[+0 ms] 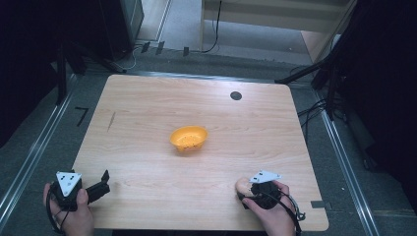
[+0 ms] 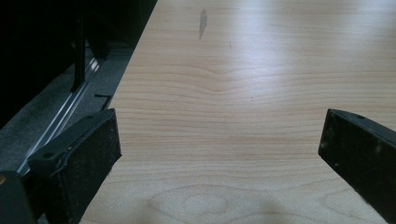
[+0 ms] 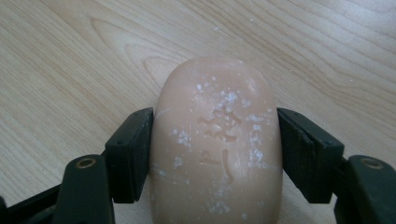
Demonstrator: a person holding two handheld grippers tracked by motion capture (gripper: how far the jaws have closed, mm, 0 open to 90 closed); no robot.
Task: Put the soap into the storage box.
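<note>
I had the right hand-held gripper (image 3: 215,154) clamped across the soap bar's (image 3: 217,144) 2 long sides, low over the table (image 1: 196,196) near its front edge. My left hand-held gripper (image 1: 96,189) sat wide apart and empty, presumably in reserve. The orange bowl (image 1: 189,138) waited mid-table.

Dim surroundings; soft glare on table (image 2: 261,56); close soap (image 3: 217,144) slightly blurred.
</note>
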